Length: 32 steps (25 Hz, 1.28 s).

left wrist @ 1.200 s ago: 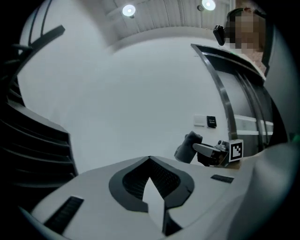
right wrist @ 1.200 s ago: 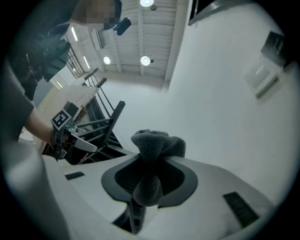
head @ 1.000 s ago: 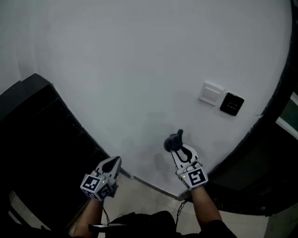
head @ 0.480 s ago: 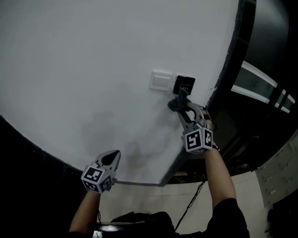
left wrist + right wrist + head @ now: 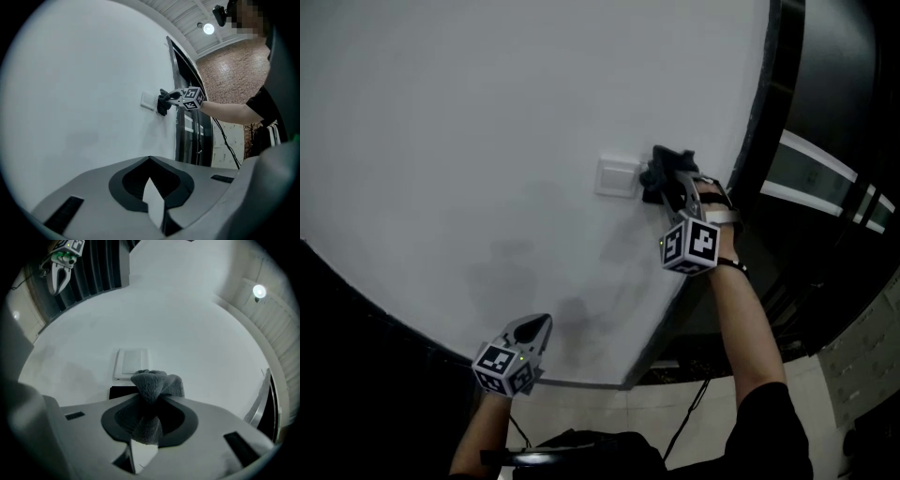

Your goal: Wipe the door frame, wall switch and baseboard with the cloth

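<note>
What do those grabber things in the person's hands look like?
The left gripper and right gripper are grey, with pointed beak-like jaws. Each carries a white cube with black square markers. A thin black cable hangs by the right arm. The person wears a black sleeve.

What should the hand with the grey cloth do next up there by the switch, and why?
Probably slide the cloth sideways onto the white wall switch. The right gripper holds it bunched in its fingers, against the wall at the black panel beside the switch, and the switch plate next to it lies uncovered.
</note>
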Motion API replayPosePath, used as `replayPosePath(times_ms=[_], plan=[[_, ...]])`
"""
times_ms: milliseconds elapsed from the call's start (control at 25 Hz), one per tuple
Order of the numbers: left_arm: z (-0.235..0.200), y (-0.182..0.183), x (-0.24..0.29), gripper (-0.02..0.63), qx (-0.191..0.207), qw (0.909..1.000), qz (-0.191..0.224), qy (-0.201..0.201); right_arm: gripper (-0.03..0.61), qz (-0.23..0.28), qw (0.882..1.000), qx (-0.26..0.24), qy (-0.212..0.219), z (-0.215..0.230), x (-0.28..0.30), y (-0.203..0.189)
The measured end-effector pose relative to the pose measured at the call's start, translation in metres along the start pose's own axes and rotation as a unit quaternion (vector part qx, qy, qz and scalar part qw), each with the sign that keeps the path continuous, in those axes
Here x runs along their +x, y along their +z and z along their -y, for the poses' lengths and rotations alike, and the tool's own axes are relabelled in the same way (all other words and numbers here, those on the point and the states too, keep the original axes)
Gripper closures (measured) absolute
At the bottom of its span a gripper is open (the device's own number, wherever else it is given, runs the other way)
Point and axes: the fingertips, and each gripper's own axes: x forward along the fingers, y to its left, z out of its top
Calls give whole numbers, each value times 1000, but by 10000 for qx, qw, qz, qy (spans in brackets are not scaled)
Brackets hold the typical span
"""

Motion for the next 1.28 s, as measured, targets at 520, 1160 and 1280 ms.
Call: replayPosePath(times_ms=[520,1160,1280], plan=[[-19,-16,-20,612,-31,9993,-142,335,492,-422,9989,166,-156,-46,10,-2],[-11,-22,-22,612,-113,9994,-253,214,492,-501,9978,317,281,-79,3,-10],[-13,-23,-27,612,-141,9992,-244,271,492,-501,9970,501,325,-81,1,-8]])
